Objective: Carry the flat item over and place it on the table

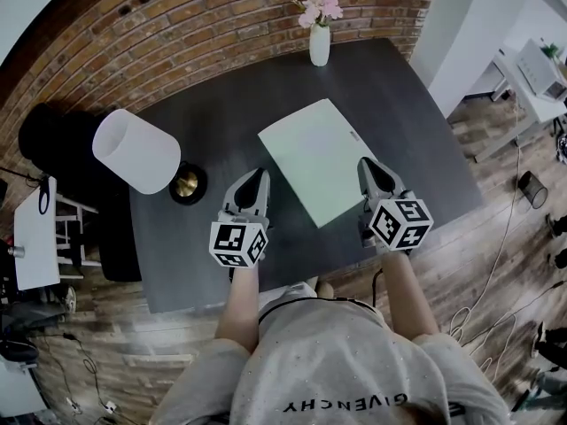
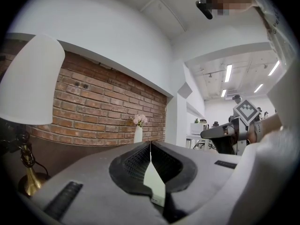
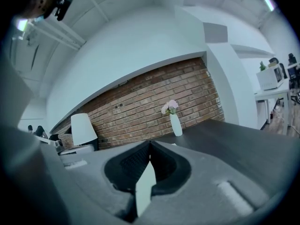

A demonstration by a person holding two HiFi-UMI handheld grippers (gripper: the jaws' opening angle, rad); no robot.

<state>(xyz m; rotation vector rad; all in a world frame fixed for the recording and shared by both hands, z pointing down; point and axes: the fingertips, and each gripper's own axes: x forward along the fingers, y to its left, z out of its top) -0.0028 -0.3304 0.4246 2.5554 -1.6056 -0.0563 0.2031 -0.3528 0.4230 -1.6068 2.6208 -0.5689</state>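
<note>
A pale, flat rectangular sheet [image 1: 317,156] hangs over the dark table [image 1: 221,104], held at its near end by both grippers. My left gripper [image 1: 260,177] is shut on the sheet's left edge. My right gripper [image 1: 367,168] is shut on its right edge. In the left gripper view the jaws [image 2: 150,146] are closed, with the sheet [image 2: 153,179] showing as a thin pale wedge between them. The right gripper view shows the same: closed jaws [image 3: 150,146] pinching the sheet [image 3: 145,186]. Whether the sheet touches the tabletop I cannot tell.
A white vase with pink flowers [image 1: 319,42] stands at the table's far edge by the brick wall. A lamp with a white shade [image 1: 137,149] and brass base [image 1: 186,184] stands on the left side. Cables [image 1: 496,264] lie on the wooden floor at the right.
</note>
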